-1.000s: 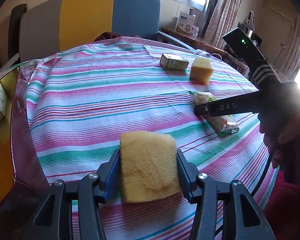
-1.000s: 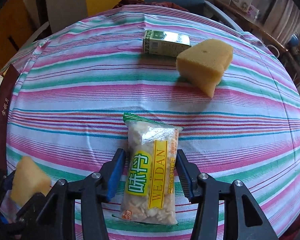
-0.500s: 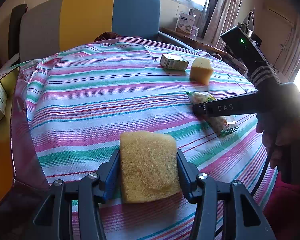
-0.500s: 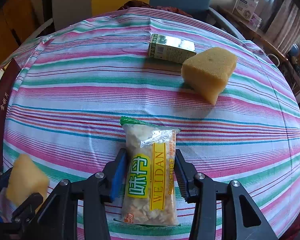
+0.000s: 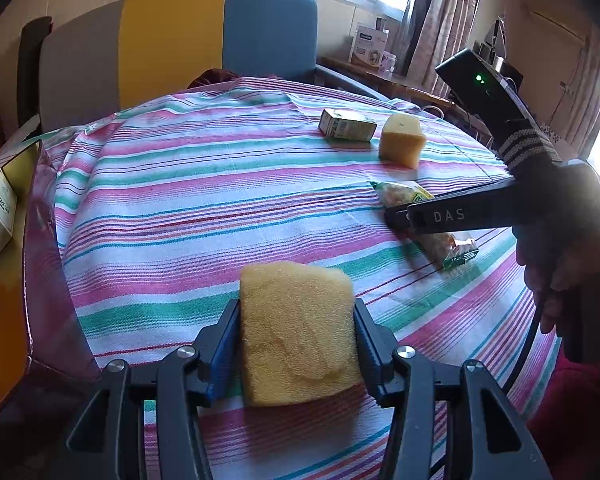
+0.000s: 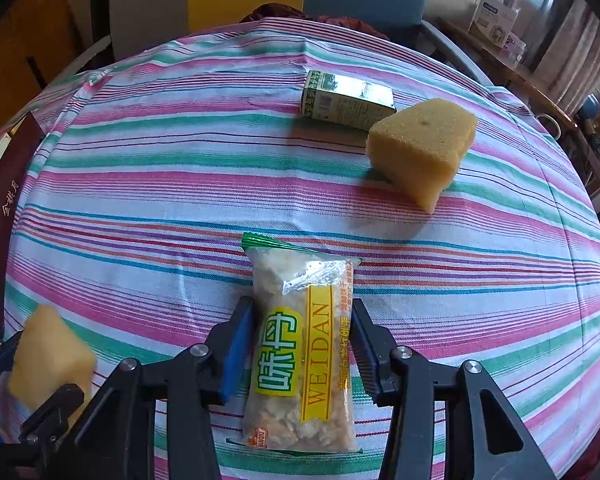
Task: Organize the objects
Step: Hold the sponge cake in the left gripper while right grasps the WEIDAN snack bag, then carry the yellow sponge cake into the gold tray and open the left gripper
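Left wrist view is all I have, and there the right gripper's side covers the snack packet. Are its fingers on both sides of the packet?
Observer: Yes. In the right wrist view, the right gripper has one finger against each long edge of the snack packet.
Operator: Is something printed on its upper face?
Observer: Yes. A yellow band reads WEIDAN, and beside it is a green label with Chinese characters.
Operator: Can you see what is inside?
Observer: The clear part near the far end shows pale, crumbly pieces.
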The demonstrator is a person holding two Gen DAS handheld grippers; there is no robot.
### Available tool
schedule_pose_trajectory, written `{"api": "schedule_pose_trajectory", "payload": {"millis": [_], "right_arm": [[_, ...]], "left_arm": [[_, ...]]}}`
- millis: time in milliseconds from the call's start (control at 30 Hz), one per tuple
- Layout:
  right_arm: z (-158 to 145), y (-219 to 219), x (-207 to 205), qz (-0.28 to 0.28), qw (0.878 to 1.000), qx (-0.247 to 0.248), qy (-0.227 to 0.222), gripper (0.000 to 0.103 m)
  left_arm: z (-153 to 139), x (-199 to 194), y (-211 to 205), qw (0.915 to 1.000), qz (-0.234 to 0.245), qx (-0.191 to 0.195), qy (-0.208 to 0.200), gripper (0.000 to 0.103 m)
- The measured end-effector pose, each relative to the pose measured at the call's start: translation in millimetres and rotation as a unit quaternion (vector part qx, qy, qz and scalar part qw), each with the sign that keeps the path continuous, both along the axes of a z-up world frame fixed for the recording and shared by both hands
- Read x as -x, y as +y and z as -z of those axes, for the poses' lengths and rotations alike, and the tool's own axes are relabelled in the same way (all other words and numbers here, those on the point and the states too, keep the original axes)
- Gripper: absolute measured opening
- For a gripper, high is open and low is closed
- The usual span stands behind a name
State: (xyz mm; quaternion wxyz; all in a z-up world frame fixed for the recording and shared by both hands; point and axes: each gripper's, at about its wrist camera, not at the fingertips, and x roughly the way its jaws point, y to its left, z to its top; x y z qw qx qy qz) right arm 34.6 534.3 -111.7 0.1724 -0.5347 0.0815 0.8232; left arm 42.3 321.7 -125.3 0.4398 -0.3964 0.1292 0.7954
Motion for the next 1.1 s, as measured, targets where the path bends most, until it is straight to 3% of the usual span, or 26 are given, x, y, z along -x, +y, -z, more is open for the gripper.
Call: {"api": "schedule_pose_trajectory", "payload": {"millis": [400, 667, 1100], "right_arm": [[-2, -9, 0, -0.010, 1.000, -0.026, 0.000, 0.046], [-3, -8, -5, -0.002, 1.000, -0.012, 0.014, 0.048], [-1, -8, -2, -0.011, 0.999, -0.032, 0.016, 0.048]], "left_arm": [[-4, -4, 1, 0.9998, 0.002, 0.013, 0.013, 0.051], [-20, -11, -13, 0.9988, -0.020, 0.032, 0.031, 0.050], [-80, -14, -50, 0.9957, -0.055, -0.013, 0.073, 0.050]]}}
